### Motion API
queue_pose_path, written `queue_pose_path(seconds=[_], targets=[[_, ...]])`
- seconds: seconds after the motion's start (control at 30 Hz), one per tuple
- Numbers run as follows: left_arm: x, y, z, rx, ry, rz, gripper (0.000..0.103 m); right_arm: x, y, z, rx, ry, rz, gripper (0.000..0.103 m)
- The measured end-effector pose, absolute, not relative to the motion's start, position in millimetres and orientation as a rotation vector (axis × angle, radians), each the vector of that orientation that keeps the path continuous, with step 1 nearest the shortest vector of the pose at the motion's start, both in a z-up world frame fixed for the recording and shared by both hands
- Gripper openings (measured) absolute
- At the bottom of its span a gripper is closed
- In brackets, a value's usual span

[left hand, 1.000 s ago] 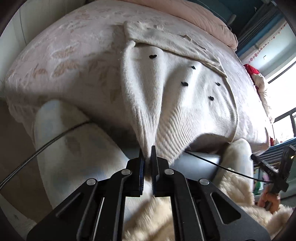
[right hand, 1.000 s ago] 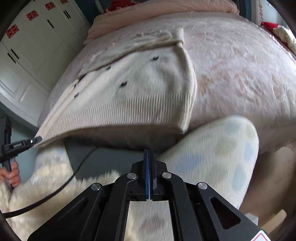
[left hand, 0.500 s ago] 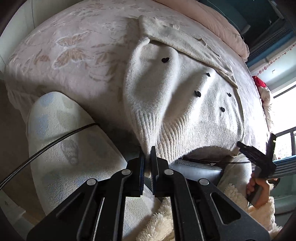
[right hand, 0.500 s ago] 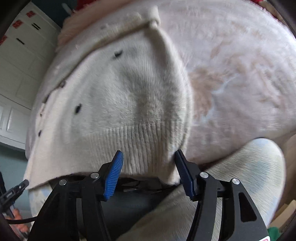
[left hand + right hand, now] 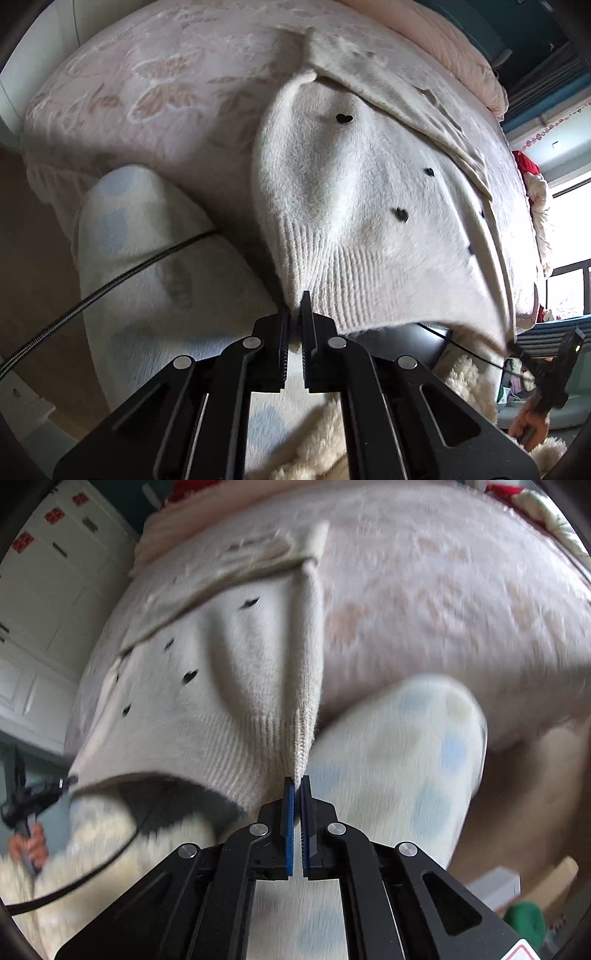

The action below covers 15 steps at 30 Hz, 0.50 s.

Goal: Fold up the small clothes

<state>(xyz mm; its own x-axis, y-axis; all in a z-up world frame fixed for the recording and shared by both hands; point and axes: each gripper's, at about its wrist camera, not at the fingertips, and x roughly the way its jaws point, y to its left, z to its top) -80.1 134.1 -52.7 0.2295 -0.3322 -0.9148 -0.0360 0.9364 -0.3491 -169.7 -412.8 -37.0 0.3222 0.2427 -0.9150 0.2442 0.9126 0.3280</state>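
Observation:
A cream knitted sweater [image 5: 351, 206] with small black hearts lies on the bed, its ribbed hem hanging over the near edge. My left gripper [image 5: 294, 314] is shut on the hem's left corner, which rises in a pinched ridge. In the right wrist view the sweater [image 5: 229, 686] forms a similar ridge at the hem's right corner. My right gripper [image 5: 297, 784] is closing on it, and its blue pads press on the knit. Each gripper shows small at the edge of the other's view: the right gripper [image 5: 513, 346], the left gripper [image 5: 70, 781].
The bed has a pink butterfly-patterned cover [image 5: 166, 92] and a pink duvet [image 5: 443, 37] at the far end. The person's knees in pale spotted fleece [image 5: 147, 258] [image 5: 406, 757] press against the bed edge. A black cable [image 5: 110, 284] crosses one knee. White cupboards [image 5: 44, 572] stand left.
My right gripper opened, moved forward to the hem's right corner and shut on it, lifting a ridge. The left gripper kept its hold and came slightly closer to the sweater.

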Motion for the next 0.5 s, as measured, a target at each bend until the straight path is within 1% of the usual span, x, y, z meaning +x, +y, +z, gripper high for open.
queue_pose_path(seconds=[0.1, 0.13, 0.2, 0.23, 0.33, 0.37, 0.43, 0.5], targets=[[-82.5, 139.1, -40.2, -0.336, 1.335, -0.205, 0.004, -168.7, -406.6, -27.6, 0.458, 1.268, 0.035, 0.003], [-79.1, 140.8, -33.8, -0.354, 1.326, -0.207, 0.004, -160.9, -407.9, -18.2, 0.475, 1.243, 0.044, 0.003], [-61.4, 143.2, -14.4, -0.375, 1.271, -0.22, 0.004, -133.7, -419.5, 10.2, 0.51, 1.129, 0.072, 0.003], [-44.1, 140.5, -1.3, -0.368, 1.219, -0.243, 0.004, -123.6, -423.7, 19.8, 0.513, 1.082, 0.085, 0.003], [2.2, 123.7, 22.1, -0.272, 1.087, -0.268, 0.004, -55.6, -446.9, 51.2, 0.516, 0.901, 0.123, 0.003], [27.0, 113.0, 30.1, -0.239, 1.028, -0.267, 0.004, -37.2, -452.5, 54.1, 0.508, 0.872, 0.118, 0.003], [67.3, 95.3, 38.4, -0.205, 0.966, -0.28, 0.004, 12.9, -462.8, 54.0, 0.492, 0.827, 0.092, 0.003], [115.2, 70.5, 44.0, -0.156, 0.903, -0.266, 0.004, 66.2, -473.7, 44.0, 0.516, 0.798, 0.054, 0.003]])
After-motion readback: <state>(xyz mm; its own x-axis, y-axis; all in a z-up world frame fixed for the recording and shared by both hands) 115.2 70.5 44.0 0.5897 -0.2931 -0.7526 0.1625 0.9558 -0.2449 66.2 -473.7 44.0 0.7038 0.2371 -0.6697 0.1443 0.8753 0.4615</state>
